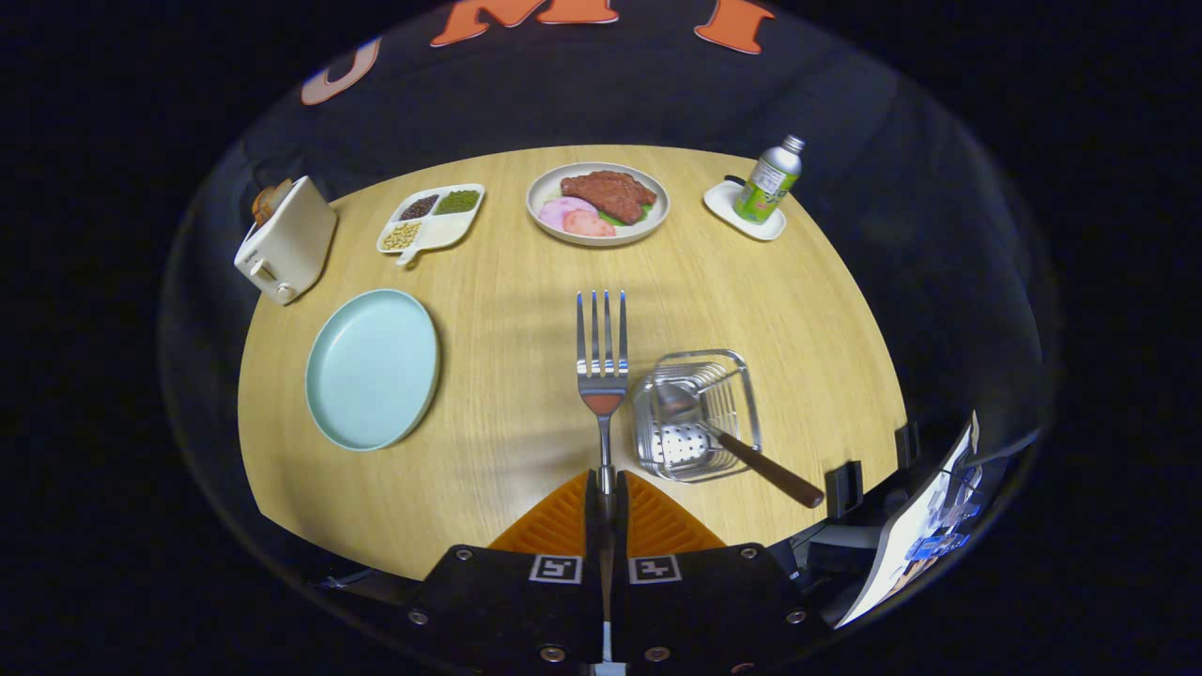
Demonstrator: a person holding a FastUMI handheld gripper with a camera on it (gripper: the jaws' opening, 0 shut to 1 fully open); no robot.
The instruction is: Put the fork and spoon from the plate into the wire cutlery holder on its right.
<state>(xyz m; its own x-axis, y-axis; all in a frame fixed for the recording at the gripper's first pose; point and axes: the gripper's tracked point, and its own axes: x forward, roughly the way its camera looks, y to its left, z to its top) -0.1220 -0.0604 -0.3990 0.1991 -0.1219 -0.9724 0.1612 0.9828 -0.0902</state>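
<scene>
Steel tines caught the light in the gripper view, where the fork [602, 361] stood out straight ahead of the gripper [606, 490], its handle pinched between the two fingers, which were closed tight on it. The tines pointed away toward the far side of the round wooden table [526, 310], and the fork was held above the tabletop rather than lying on it.

Just to the right of the fork's head sat the wire cutlery holder [697, 413], a small square metal basket with a perforated floor. The spoon [728, 441] was already in it, bowl down inside the basket and its dark brown handle slanting out over the near right rim toward the table's edge. The fork's tines were beside the holder, not over it.

Well to the left of the fingers lay the pale blue plate [373, 368], with nothing on it. Beyond it, near the table's left edge, stood a cream toaster [285, 241] with toast showing in its slot. Farther back were a white divided dish [431, 218] holding beans and grains, a plate of meat [598, 203] with pink slices and a bit of green, and a green-labelled bottle [770, 178] standing on a small white saucer [744, 210] toward the right.
</scene>
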